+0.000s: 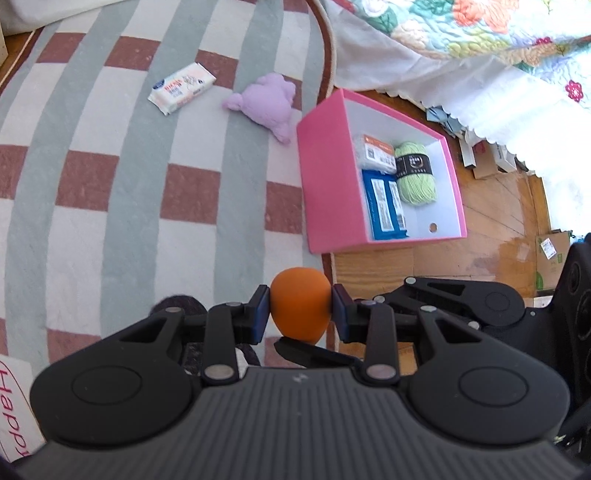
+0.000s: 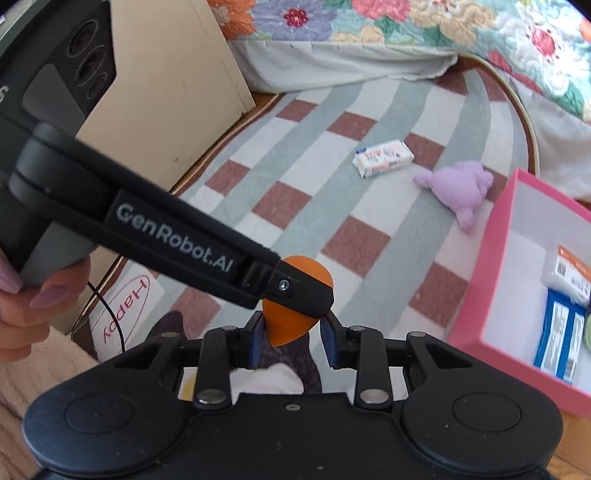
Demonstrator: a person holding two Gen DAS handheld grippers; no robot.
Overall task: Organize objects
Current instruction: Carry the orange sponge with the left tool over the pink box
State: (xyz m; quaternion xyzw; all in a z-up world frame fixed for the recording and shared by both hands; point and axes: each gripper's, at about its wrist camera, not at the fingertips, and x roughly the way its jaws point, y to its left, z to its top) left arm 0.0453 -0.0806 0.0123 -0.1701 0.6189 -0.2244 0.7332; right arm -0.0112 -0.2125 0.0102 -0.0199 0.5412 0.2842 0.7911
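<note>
Underfoot lies a checked rug (image 1: 129, 166) of grey-green, white and brick-red squares, with bare wooden floor (image 1: 491, 221) beyond its curved edge. Seen from my left wrist, my left tongs (image 1: 301, 312) grip an orange egg-shaped sponge (image 1: 300, 304), one blue pad pressed on each side of it, at about six o'clock in the view. At two o'clock sits a pink box (image 1: 328, 177) with a white inside, straddling the rug's edge; inside it lie a green ball of yarn (image 1: 415, 171), a blue packet (image 1: 384, 203) and a white packet with an orange label (image 1: 375, 151). At eleven o'clock a white pack of tissues (image 1: 181, 88) lies on the rug, and just beside it toward twelve a lilac plush toy (image 1: 267, 105). A flowered quilt (image 1: 461, 29) hangs at one o'clock. From my right wrist, the same orange sponge (image 2: 301, 266) shows at the centre, my left tongs (image 2: 314, 295) reaching in from nine o'clock to clamp it. My right tongs (image 2: 291, 341) sit just below it, their blue pads narrowly set on either side of the sponge's pointed end; whether they press on it I cannot tell. My hand (image 2: 26, 306) holds the left handle at nine o'clock. The pink box (image 2: 491, 258) stands at three o'clock, the plush toy (image 2: 461, 190) and tissues (image 2: 384, 158) at one.
</note>
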